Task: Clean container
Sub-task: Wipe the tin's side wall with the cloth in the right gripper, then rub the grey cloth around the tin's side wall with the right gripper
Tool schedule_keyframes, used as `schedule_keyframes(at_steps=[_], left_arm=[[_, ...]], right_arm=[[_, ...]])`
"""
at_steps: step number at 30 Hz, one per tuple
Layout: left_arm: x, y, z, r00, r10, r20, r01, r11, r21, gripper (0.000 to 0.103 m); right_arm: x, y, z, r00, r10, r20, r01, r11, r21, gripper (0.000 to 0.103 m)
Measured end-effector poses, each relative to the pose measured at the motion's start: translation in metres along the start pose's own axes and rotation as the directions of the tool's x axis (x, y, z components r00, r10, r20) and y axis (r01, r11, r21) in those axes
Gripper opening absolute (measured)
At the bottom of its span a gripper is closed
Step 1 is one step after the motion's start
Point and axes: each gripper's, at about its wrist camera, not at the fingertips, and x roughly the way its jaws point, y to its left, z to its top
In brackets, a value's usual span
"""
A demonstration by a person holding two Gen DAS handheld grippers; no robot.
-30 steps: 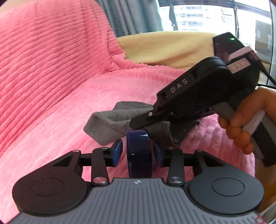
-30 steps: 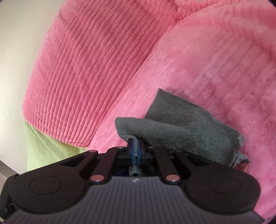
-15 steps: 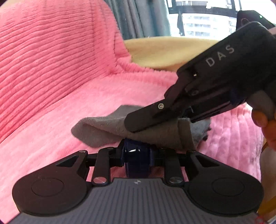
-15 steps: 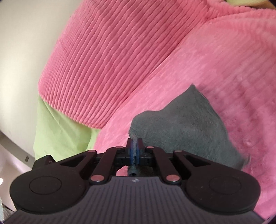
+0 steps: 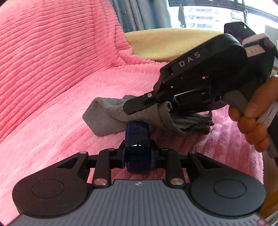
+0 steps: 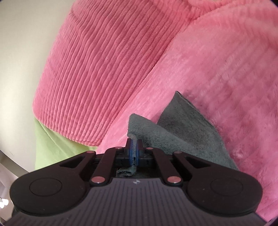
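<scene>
I have the dark blue container (image 5: 137, 147) clamped edge-on in my left tongs (image 5: 137, 156), its two blue pads pressing on its flat sides, so it stands upright just ahead of the camera and clear of the pink ribbed blanket (image 5: 60, 104) below it. Its top edge touches the underside of the grey cloth (image 5: 111, 116), which drapes over it. The cloth hangs from my right tongs (image 6: 133, 153): their jaws have just been closing and are now clenched tight on a fold of it, with a frayed scrap poking out behind the pads in the right wrist view. The rest of the cloth (image 6: 182, 132) spreads forward and to the right of those tongs, over the blanket. From the left wrist view the right tool comes in from the upper right, its black body marked DAS, gripped by a hand (image 5: 252, 125) at the right edge. The blanket covers a seat and a backrest; where it ends, a tan cushion (image 5: 165, 45) shows at the far edge, and a pale green cover (image 6: 52, 144) shows under the blanket's hem on the other side. Grey curtains (image 5: 139, 13) and a bright window (image 5: 208, 17) stand behind.
</scene>
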Motion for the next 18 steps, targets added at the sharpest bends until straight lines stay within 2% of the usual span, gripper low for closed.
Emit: schedule_keyframes(at_steps=[7,12,16,18], left_arm=[[-0.005,0.002,0.002,1.0,-0.006,-0.007,0.006,1.0,0.015,0.03],[-0.008,0.006,0.007,1.0,-0.023,-0.008,0.023,1.0,-0.007,0.036],[-0.003,0.001,0.008,1.0,-0.025,0.0,0.025,1.0,0.014,0.032],[-0.001,-0.001,0.012,0.999,-0.023,0.03,0.022,1.0,0.015,0.031]], right_arm=[[0.007,-0.005,0.0,0.999,-0.051,-0.005,0.051,0.999,-0.014,0.0],[0.012,-0.003,-0.006,0.994,-0.099,-0.034,0.098,0.994,-0.048,0.001],[0.003,-0.004,-0.003,0.997,-0.072,0.012,0.072,0.997,0.012,0.001],[-0.011,-0.001,0.0,0.996,-0.051,0.07,0.049,0.998,0.031,0.004]])
